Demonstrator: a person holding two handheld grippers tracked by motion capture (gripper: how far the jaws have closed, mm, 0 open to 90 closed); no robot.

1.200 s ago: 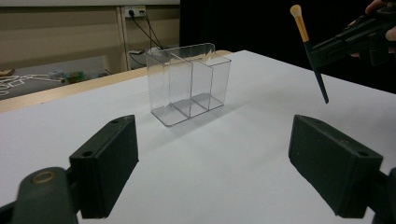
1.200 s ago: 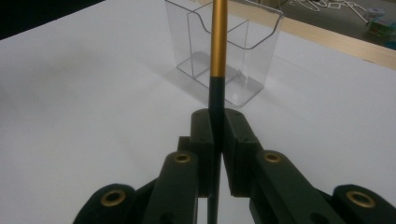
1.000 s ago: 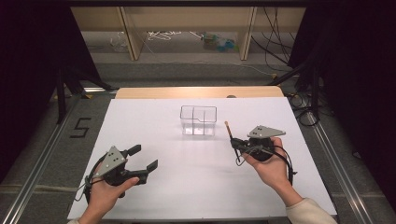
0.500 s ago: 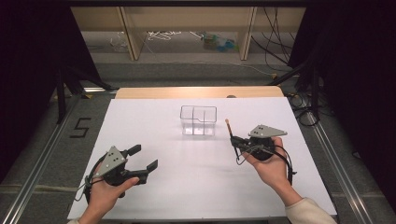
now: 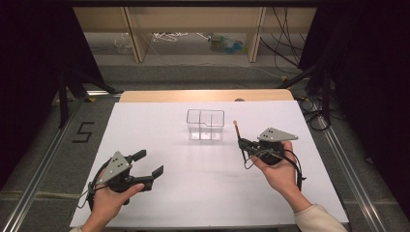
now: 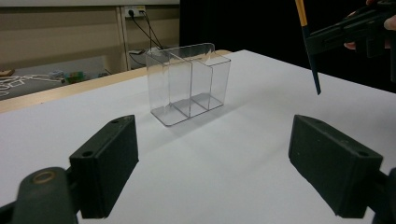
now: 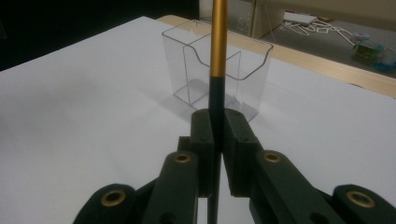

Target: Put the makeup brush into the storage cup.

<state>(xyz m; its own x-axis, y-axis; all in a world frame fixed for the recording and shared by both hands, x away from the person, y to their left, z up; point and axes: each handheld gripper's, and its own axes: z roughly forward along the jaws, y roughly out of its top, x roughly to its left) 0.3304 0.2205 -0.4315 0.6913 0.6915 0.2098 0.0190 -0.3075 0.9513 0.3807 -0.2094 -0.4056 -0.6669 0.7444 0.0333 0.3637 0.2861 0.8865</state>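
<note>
A clear plastic organizer [image 5: 205,124] with several compartments stands on the white table top [image 5: 193,193], past its middle. My right gripper [image 5: 242,144] is just right of it, shut on a thin pencil [image 5: 238,135] with an orange upper part and a black lower part, held nearly upright. In the right gripper view the jaws [image 7: 218,126] pinch the pencil [image 7: 218,42] in front of the organizer [image 7: 250,70]. My left gripper [image 5: 149,163] hovers at the front left, open and with nothing between its pads [image 6: 105,168]. The left gripper view has the organizer [image 6: 189,84] ahead and the pencil [image 6: 310,56] at upper right.
The white sheet covers a wooden table whose far edge [image 5: 203,95] shows beyond it. Metal rails [image 5: 43,159] run along both sides on the floor. Shelf legs and cables [image 5: 159,38] lie in the background. Open white surface lies between the two grippers.
</note>
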